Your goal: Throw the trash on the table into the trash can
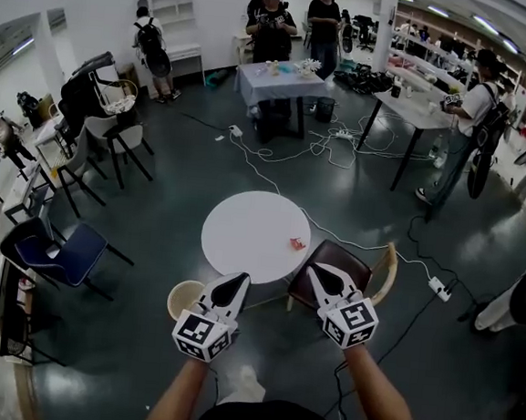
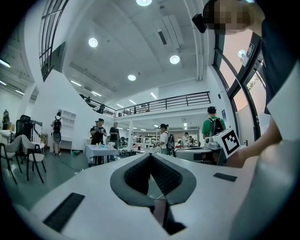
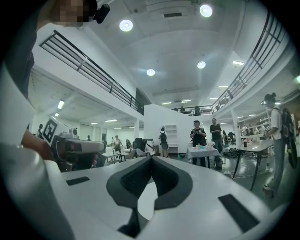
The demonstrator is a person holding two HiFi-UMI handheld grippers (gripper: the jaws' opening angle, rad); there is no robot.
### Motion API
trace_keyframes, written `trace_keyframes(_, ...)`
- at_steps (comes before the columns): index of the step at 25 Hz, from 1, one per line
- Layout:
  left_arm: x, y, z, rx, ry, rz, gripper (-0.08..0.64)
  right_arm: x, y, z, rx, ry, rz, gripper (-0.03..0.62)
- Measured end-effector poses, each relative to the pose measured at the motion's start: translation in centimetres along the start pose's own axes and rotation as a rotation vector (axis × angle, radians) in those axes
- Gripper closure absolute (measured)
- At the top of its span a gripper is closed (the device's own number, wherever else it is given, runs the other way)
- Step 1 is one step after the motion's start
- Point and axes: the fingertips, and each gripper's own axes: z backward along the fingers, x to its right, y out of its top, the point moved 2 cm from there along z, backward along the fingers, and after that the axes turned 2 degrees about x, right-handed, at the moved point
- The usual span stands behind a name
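Note:
In the head view a small red piece of trash (image 1: 297, 244) lies near the right edge of the round white table (image 1: 243, 230). A cream trash can (image 1: 184, 298) stands on the floor at the table's near left. My left gripper (image 1: 238, 281) is held level beside the can, its tip at the table's near edge. My right gripper (image 1: 316, 271) hovers over the brown chair (image 1: 354, 263), short of the trash. In both gripper views the jaws meet at the tip with nothing between them: left gripper (image 2: 150, 155), right gripper (image 3: 151, 158).
A blue chair (image 1: 58, 252) stands left of the table. White cables and a power strip (image 1: 438, 288) run across the dark floor to the right. Several people stand around a clothed table (image 1: 279, 82) and a long table (image 1: 418, 108) at the back.

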Motion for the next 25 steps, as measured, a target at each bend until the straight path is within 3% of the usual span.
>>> trace_keyframes(25, -16.7, -2.5, -6.6, -0.042, -0.112, 0.061, 0.551, 3.5, -3.8, -15.6, -0.115, -0.141, -0.006, 0.575)
